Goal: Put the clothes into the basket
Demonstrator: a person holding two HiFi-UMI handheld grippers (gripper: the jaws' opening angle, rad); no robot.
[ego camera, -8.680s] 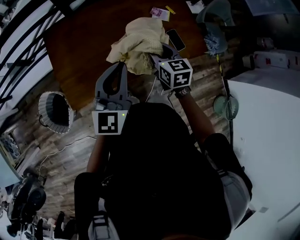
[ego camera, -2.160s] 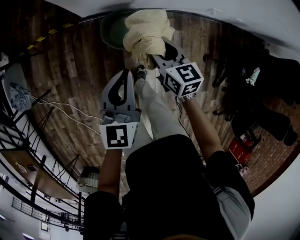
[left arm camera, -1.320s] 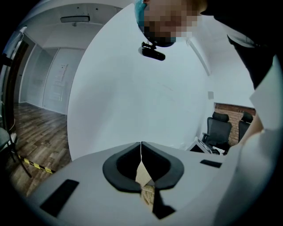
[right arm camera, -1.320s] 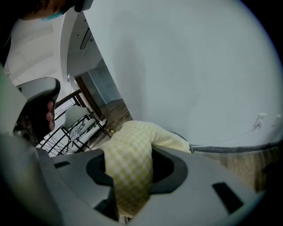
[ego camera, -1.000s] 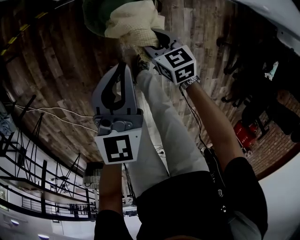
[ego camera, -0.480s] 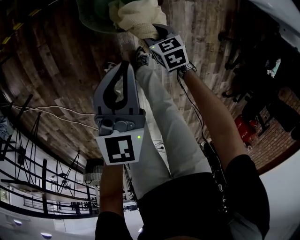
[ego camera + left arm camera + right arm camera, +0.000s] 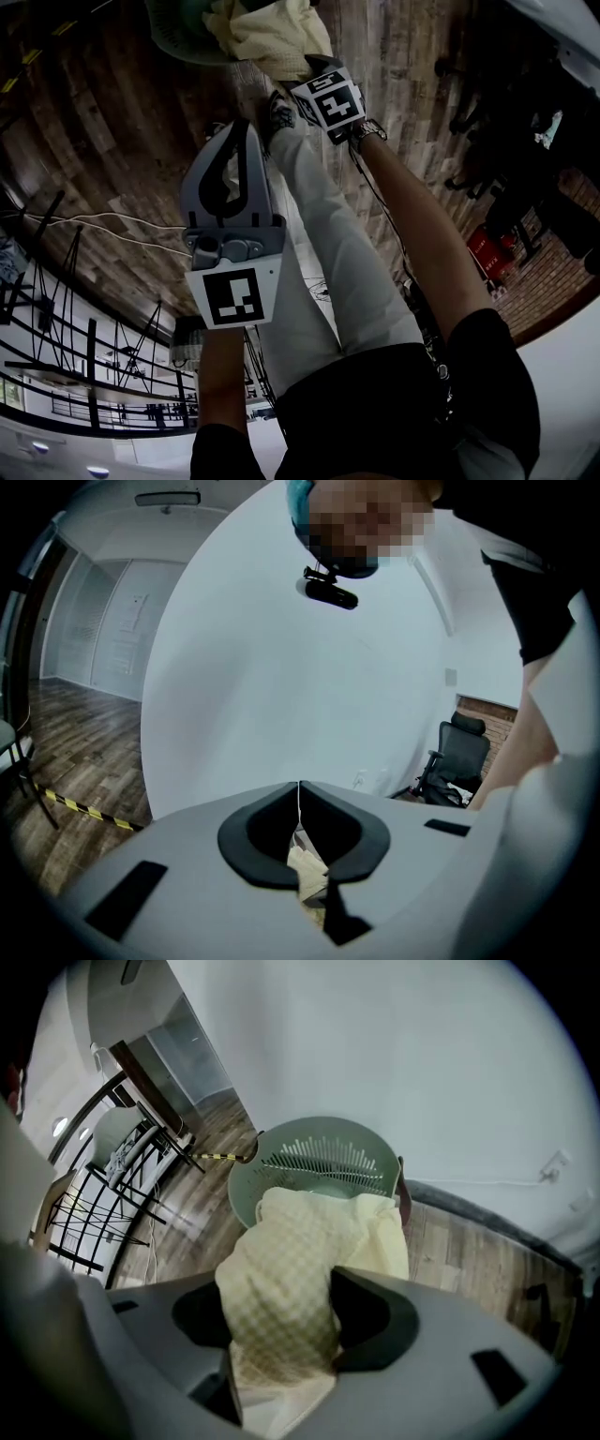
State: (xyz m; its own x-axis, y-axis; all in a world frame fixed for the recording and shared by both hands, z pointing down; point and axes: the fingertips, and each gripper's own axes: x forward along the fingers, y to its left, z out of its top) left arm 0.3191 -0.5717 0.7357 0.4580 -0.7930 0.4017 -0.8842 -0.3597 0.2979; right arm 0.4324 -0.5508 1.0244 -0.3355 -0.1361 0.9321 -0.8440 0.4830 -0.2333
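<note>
- Head view: dim overall. The wooden floor reads dark brown; the person's dark shirt is near black, with no detail recoverable.
- Head view: the only bright areas are the white wall at the near right and the pale cloth at the far edge. No glare noted.
- Head view: heavy barrel distortion; the floorboards and the railing at left bow strongly.
- Left gripper view: bright, even, diffuse light on the white wall; no hard shadows. Corners fall to black. Everything nearest the lens is soft.
- Right gripper view: soft, even light; cloth and basket are well exposed, and the cloth's check weave is legible. The left edge is a dark blur, and a round black vignette frames the picture.
</note>
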